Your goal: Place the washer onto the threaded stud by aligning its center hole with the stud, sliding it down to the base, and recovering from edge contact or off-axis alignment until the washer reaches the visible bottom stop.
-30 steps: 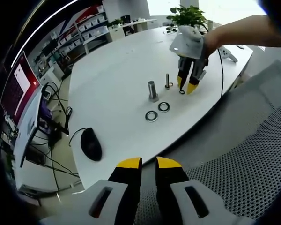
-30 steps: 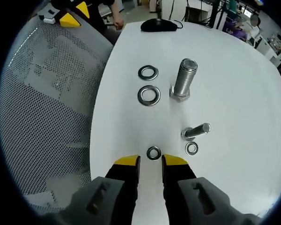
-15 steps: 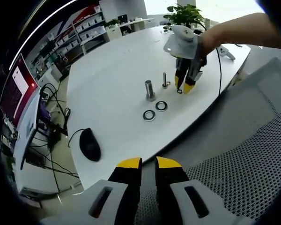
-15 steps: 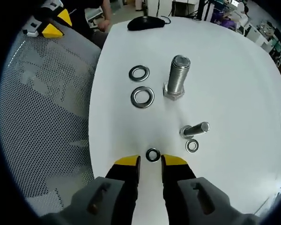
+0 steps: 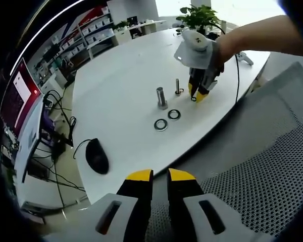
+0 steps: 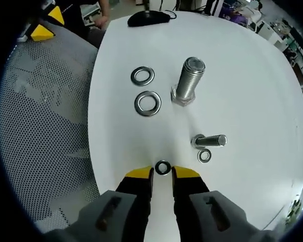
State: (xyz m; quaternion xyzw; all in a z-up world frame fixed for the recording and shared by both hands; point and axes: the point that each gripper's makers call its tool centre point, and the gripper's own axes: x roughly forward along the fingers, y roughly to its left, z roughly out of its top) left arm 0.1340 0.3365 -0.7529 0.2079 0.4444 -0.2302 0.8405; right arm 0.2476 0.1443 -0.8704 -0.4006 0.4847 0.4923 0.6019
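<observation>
The white worktop (image 6: 252,91) stands in an office with shelves (image 5: 91,33) and a green plant (image 5: 199,15); a black mouse (image 5: 97,155) lies near its edge. A small washer (image 6: 163,167) lies flat between the yellow tips of the right hand-held gripper (image 6: 163,173), whose jaws are a little apart and hold nothing. A thin stud (image 6: 210,141) stands just beyond, a thick stud (image 6: 187,80) farther off, two big washers (image 6: 147,102) beside it. The left hand-held gripper (image 5: 160,176) hangs over a mesh chair (image 5: 262,166), jaws nearly closed and empty.
</observation>
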